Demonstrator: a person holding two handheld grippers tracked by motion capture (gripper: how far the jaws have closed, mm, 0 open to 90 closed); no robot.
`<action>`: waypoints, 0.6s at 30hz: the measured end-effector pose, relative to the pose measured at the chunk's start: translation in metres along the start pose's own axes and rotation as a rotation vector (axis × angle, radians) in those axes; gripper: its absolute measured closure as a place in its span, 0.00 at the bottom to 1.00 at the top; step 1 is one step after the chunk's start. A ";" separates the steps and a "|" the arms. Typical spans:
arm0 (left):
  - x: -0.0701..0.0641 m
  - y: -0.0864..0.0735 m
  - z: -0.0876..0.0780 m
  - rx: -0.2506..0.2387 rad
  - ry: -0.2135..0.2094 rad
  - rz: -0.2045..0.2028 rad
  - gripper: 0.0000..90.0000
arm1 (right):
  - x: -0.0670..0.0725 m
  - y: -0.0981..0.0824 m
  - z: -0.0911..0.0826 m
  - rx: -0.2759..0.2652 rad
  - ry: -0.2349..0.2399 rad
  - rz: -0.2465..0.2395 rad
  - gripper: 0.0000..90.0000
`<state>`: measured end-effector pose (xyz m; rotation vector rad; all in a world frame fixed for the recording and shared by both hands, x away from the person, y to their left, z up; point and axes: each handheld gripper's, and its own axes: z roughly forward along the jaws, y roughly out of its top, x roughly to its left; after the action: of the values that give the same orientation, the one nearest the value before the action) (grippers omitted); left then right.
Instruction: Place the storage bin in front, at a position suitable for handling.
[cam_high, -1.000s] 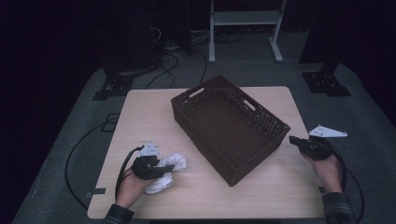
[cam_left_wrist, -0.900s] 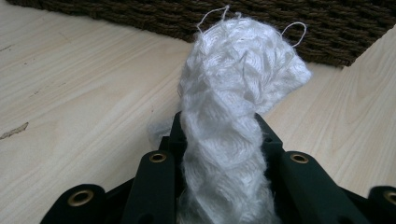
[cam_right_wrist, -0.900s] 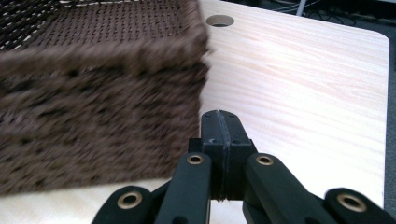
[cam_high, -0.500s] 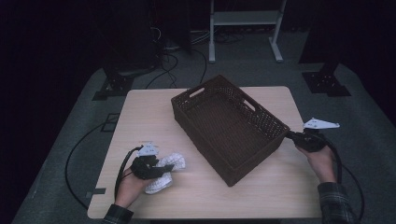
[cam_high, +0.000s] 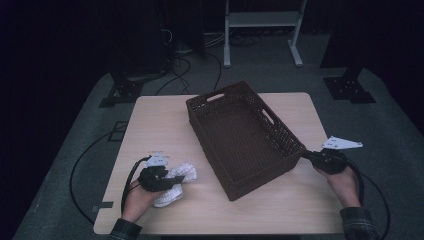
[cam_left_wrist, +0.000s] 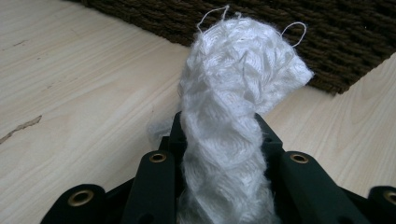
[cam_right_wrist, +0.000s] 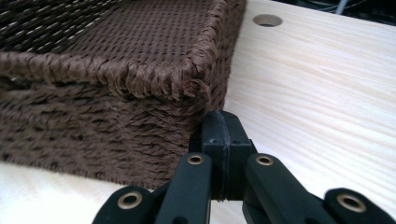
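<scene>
Dark room, light wood counter (cam_high: 165, 120): left tool (cam_high: 172, 178) is clenched on a white knitted cloth (cam_high: 175, 187) beside the empty brown wicker basket (cam_high: 240, 145), which sits diagonally, long axis near-right to far-left. Right tool (cam_right_wrist: 224, 140), jaws closed on nothing, touches the basket's near-right corner, apparently steadying or nudging it. Probable next move: lift cloth over the rim, then release.

White knitted cloth (cam_left_wrist: 224, 107), bunched, on the table beside brown woven basket (cam_high: 245, 137), empty.

One overhead camera, two riding close on the jaws

The high view looks forward and down on the whole surface (cam_high: 165, 120); both gripper views sit low, sharing the brown woven basket (cam_high: 243, 137) with it.
</scene>
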<state>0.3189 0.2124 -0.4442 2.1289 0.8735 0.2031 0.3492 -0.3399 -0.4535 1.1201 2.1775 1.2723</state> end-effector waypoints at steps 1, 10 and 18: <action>0.001 0.000 0.000 -0.001 0.002 -0.003 0.75 | 0.003 0.000 -0.001 0.006 0.005 -0.001 0.99; 0.009 -0.005 -0.010 -0.007 0.030 -0.019 0.75 | 0.036 -0.004 -0.006 0.028 0.063 -0.066 0.99; 0.016 -0.016 -0.024 -0.011 0.072 -0.042 0.75 | 0.071 -0.002 -0.001 0.042 0.145 -0.125 0.99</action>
<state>0.3124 0.2450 -0.4423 2.1022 0.9556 0.2641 0.3039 -0.2850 -0.4500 0.9170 2.3492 1.2947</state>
